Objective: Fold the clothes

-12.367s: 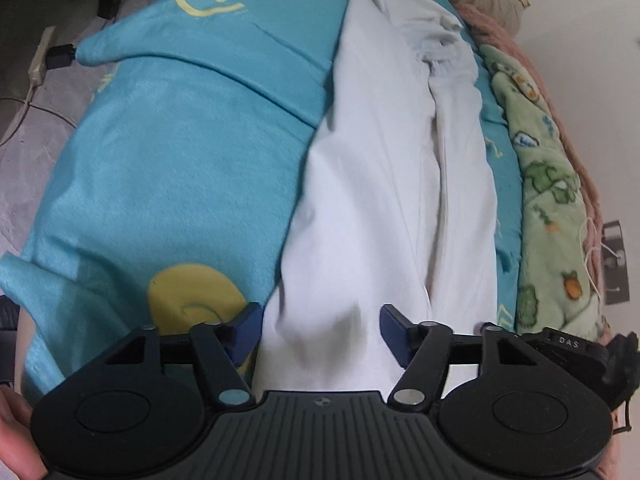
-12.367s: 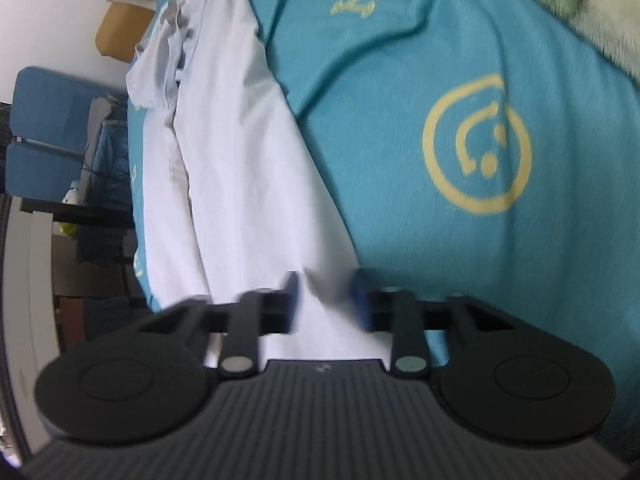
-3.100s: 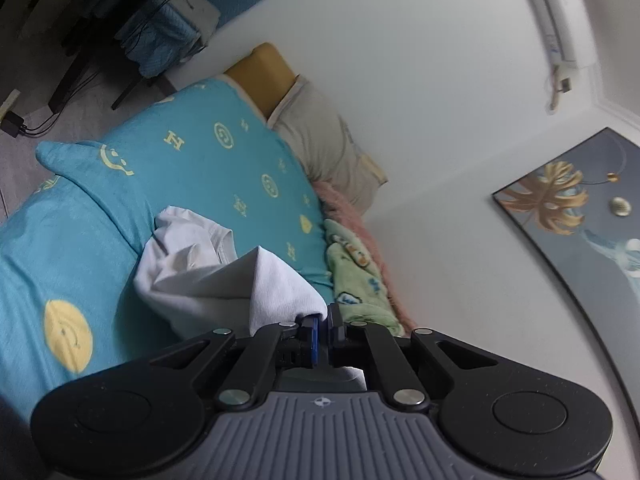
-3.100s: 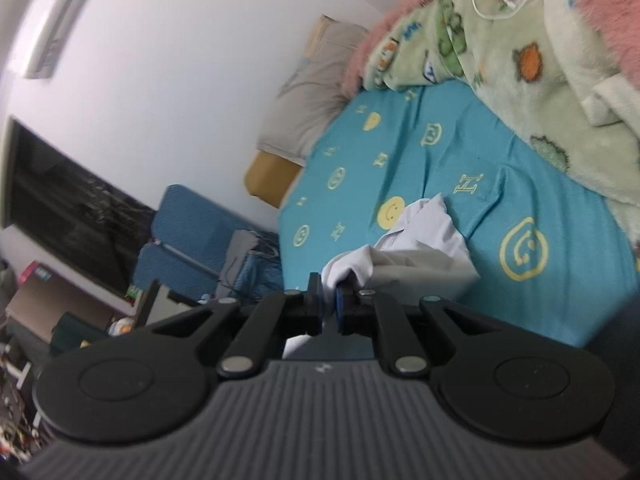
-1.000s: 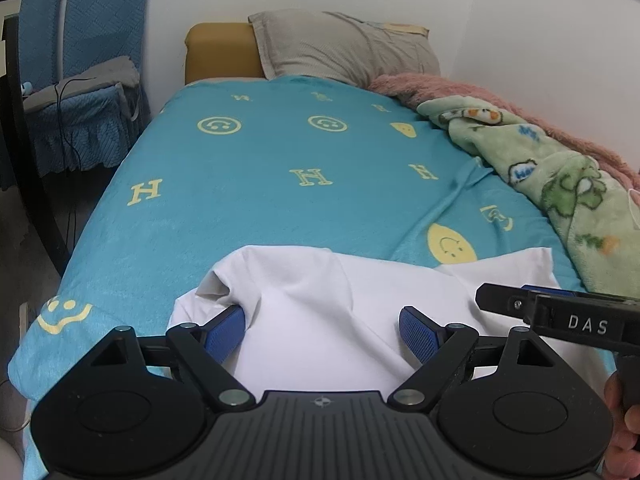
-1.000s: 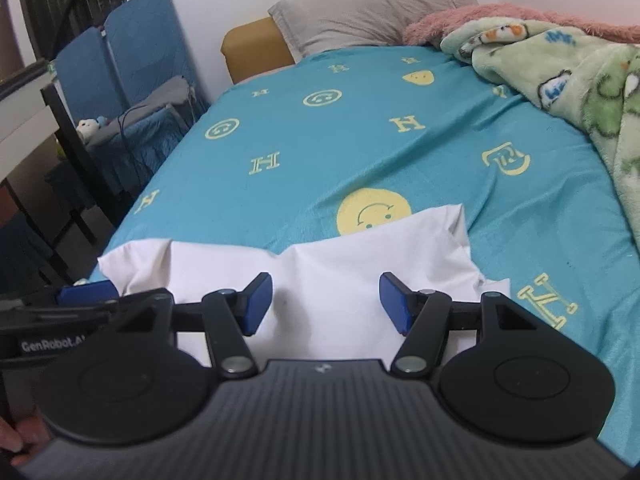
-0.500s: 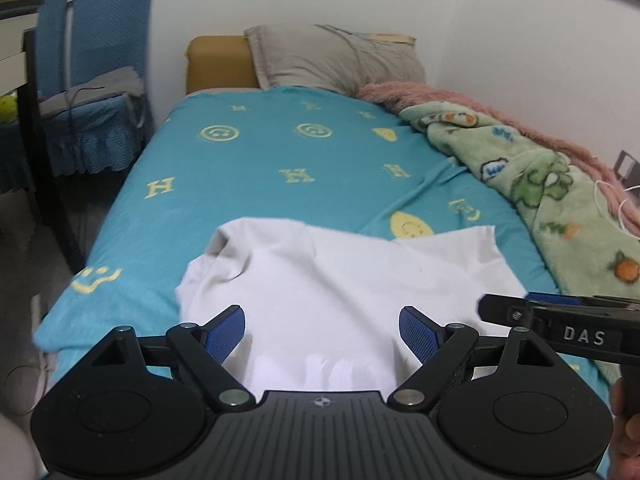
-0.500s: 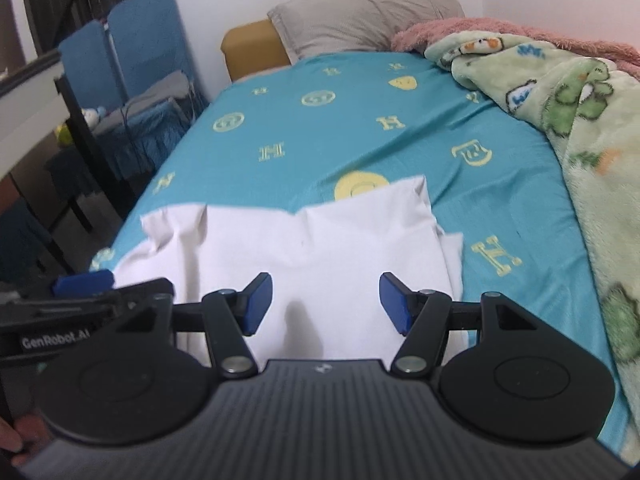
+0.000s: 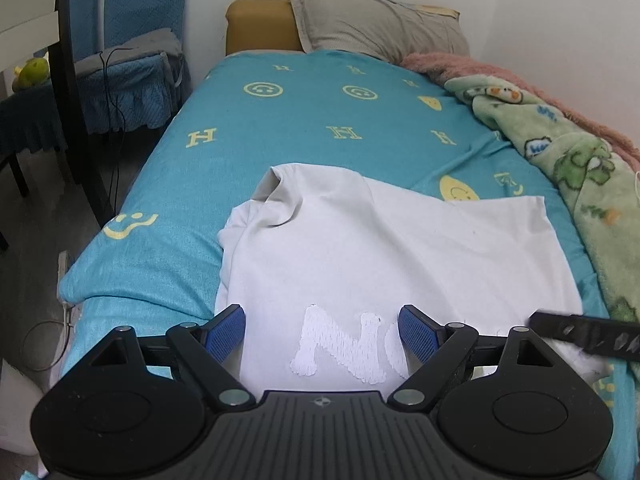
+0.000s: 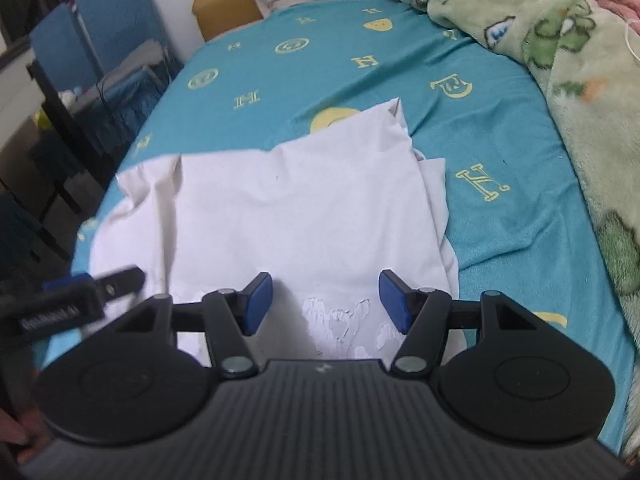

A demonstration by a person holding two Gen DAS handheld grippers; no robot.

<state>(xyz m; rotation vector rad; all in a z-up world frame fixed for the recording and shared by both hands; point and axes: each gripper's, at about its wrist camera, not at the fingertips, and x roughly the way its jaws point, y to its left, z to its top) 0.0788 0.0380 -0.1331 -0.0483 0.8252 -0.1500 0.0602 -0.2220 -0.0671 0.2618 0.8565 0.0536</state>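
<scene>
i see both my left gripper [image 9: 322,334] and right gripper [image 10: 322,302] spread wide, empty, the white t-shirt [image 9: 380,248] lying just ahead beneath them.

White shirt [image 9: 384,256], apparently folded, on bed

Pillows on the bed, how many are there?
2: a grey pillow at the bed's head, and a mustard pillow beside it, partly under it. More may hide beneath the blankets.

white shirt [image 9: 400,256] — print half behind hand-held gripper body | other gripper's tip [image 10: 72,300] — blurred, label unreadable
</scene>
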